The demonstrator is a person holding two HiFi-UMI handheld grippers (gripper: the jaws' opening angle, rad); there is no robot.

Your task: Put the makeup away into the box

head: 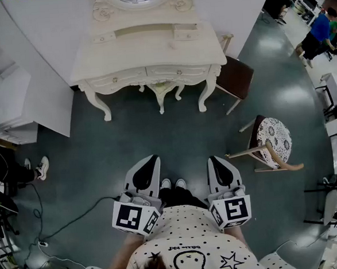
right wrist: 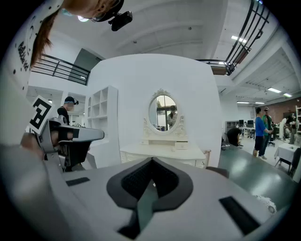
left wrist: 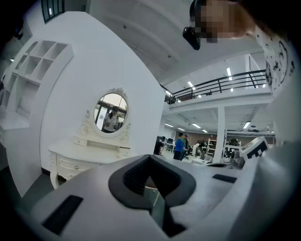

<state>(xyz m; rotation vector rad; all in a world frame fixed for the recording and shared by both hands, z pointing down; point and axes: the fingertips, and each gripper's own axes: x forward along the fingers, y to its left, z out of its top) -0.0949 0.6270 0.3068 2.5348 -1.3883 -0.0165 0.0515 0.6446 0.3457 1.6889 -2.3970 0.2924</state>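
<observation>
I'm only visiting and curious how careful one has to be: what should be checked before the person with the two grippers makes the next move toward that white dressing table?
1. Left gripper empty: ok, its jaws are together with nothing between them.
2. Right gripper empty: ok, its jaws are together and hold nothing.
3. Dressing table within reach: not ok, it stands well ahead of both grippers.
4. Chairs off the way: ok, the brown chair and the patterned chair are off to the right.
5. Makeup and box found: cannot tell, neither can be made out from here.
</observation>
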